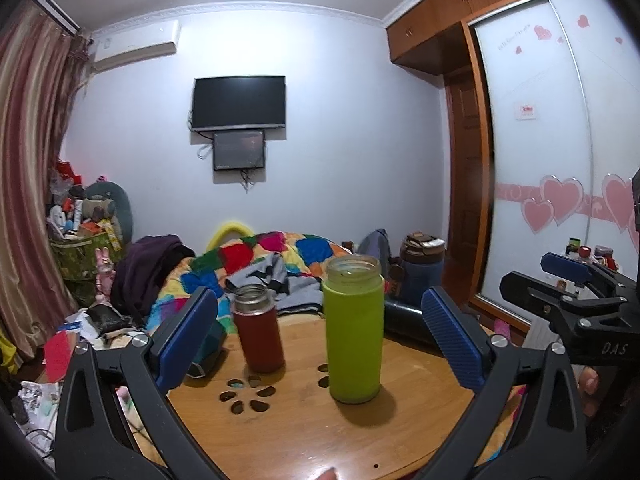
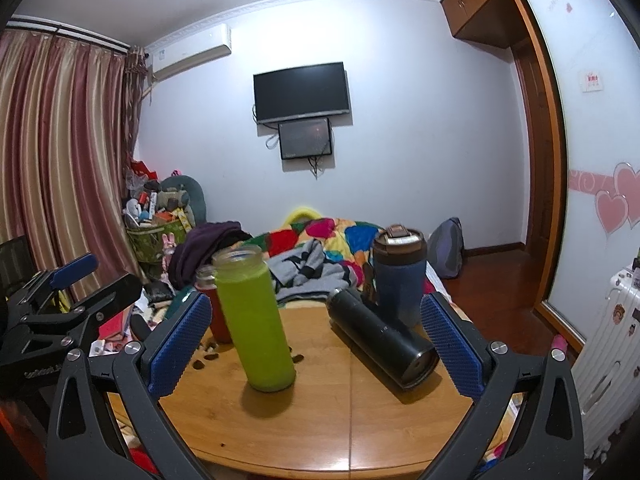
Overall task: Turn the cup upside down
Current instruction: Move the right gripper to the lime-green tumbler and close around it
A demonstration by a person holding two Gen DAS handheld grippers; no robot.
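Note:
A tall green cup [image 1: 353,330] stands upright and open-mouthed on the round wooden table [image 1: 304,432]; it also shows in the right wrist view [image 2: 256,320]. A shorter red cup [image 1: 258,328] stands upright behind and left of it, partly hidden in the right wrist view [image 2: 214,312]. My left gripper [image 1: 320,340] is open, its blue pads either side of both cups, short of them. My right gripper [image 2: 316,344] is open and empty, with the green cup and a lying black flask [image 2: 384,340] between its pads. The right gripper also shows at the right edge of the left wrist view [image 1: 568,276].
A blue lidded tumbler [image 2: 398,276] stands at the table's far right. The black flask lies on its side, base toward me. Flower-shaped cut-outs [image 1: 248,394] mark the tabletop. A bed with a patchwork quilt [image 1: 276,260] lies behind the table, clutter to the left, a wardrobe to the right.

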